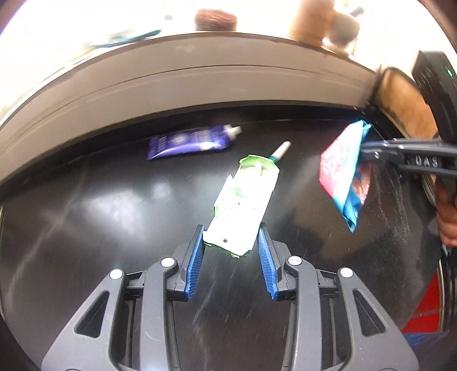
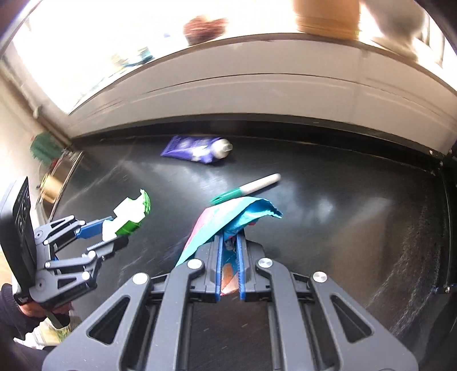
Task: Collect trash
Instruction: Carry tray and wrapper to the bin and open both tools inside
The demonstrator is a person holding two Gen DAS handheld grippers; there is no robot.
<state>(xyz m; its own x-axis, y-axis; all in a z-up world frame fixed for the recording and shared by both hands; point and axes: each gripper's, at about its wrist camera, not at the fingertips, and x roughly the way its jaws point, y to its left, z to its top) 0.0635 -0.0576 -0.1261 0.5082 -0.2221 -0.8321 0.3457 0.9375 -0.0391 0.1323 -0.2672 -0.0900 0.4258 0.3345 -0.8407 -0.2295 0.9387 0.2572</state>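
Observation:
My left gripper (image 1: pixel 231 239) is shut on a flattened green and white carton (image 1: pixel 242 199) and holds it above the black table; the carton also shows in the right wrist view (image 2: pixel 128 215). My right gripper (image 2: pixel 230 242) is shut on a crumpled pink and blue wrapper (image 2: pixel 225 219), which hangs from it at the right of the left wrist view (image 1: pixel 342 174). A purple tube (image 1: pixel 188 141) lies flat near the table's back edge, also seen from the right wrist (image 2: pixel 197 149). A white pen with a green cap (image 2: pixel 248 187) lies in the middle.
The black table (image 1: pixel 100 214) ends at a pale window ledge (image 1: pixel 200 74) behind it. Blurred pots and a brown jar (image 2: pixel 325 14) stand on the sill. A metal-rimmed object (image 2: pixel 57 177) sits at the table's left edge.

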